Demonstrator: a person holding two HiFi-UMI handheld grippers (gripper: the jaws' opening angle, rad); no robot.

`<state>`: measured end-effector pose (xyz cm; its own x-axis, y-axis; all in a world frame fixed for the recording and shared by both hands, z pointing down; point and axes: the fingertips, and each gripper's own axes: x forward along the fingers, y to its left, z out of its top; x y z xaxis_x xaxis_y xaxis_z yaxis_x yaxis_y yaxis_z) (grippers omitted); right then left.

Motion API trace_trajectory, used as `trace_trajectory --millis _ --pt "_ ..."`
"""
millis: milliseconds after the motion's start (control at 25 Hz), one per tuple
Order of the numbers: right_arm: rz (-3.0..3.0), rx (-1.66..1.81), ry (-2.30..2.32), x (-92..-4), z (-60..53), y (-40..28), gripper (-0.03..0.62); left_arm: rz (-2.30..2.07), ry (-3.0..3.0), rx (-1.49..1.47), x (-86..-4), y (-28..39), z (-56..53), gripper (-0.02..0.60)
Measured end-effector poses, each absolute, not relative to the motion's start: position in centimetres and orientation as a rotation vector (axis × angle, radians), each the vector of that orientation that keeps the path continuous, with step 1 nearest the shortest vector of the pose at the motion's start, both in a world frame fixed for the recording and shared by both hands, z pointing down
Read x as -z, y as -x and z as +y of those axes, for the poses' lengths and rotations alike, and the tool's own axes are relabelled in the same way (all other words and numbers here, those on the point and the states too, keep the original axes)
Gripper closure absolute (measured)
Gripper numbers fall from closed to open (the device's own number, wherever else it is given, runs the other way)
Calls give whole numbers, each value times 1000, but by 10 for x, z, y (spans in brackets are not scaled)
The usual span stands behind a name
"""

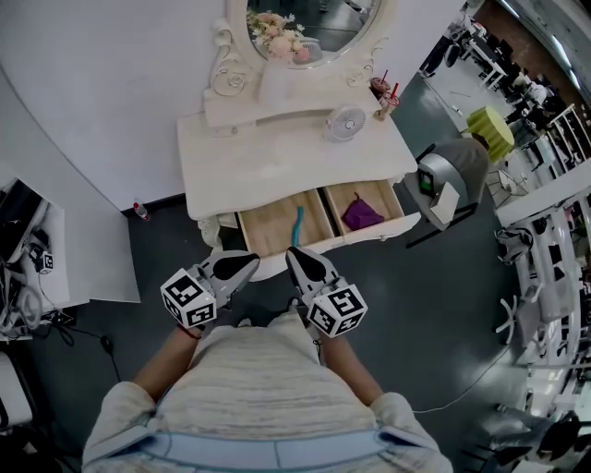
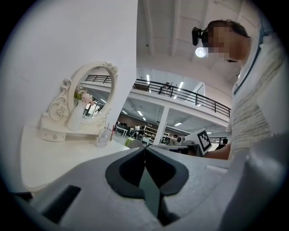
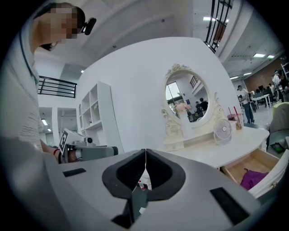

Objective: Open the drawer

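Currently, two grippers and one dressing table.

- Left gripper (image 1: 246, 267): jaws pressed together, nothing between them, held level close to the person's body.
- Right gripper (image 1: 296, 256): jaws likewise closed and empty, just beside the left gripper.
- Left drawer (image 1: 273, 224): pulled out of the white worktop (image 1: 268, 157). It lies directly ahead of both grippers' tips, and neither gripper is on it. A teal strip (image 1: 296, 227) lies inside, straight ahead of the right gripper.
- Right drawer (image 1: 386, 205): also pulled out, ahead and to the right of the right gripper. A purple cloth (image 1: 362, 214) lies in it. The right gripper view shows this drawer low at its right edge.
- Oval mirror (image 1: 309, 28): far side of the worktop, beyond the grippers.
- Small fan (image 1: 344, 122) and cups with straws (image 1: 385, 96): beyond the right gripper, on the worktop's right part.
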<state>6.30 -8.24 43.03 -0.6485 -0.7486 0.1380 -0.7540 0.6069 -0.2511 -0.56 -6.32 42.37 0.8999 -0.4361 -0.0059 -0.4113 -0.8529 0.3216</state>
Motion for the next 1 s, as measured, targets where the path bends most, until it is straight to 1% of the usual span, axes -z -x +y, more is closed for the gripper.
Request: trace_trajectory --millis 360,1000 --pt "-2849 -430 -1297 -410 -71 -53 585 -658 -2765 155 -407 13 -57 568" --pt "-2852 -420 -1228 -409 -61 -45 586 -667 -2778 157 -401 10 -51 568"
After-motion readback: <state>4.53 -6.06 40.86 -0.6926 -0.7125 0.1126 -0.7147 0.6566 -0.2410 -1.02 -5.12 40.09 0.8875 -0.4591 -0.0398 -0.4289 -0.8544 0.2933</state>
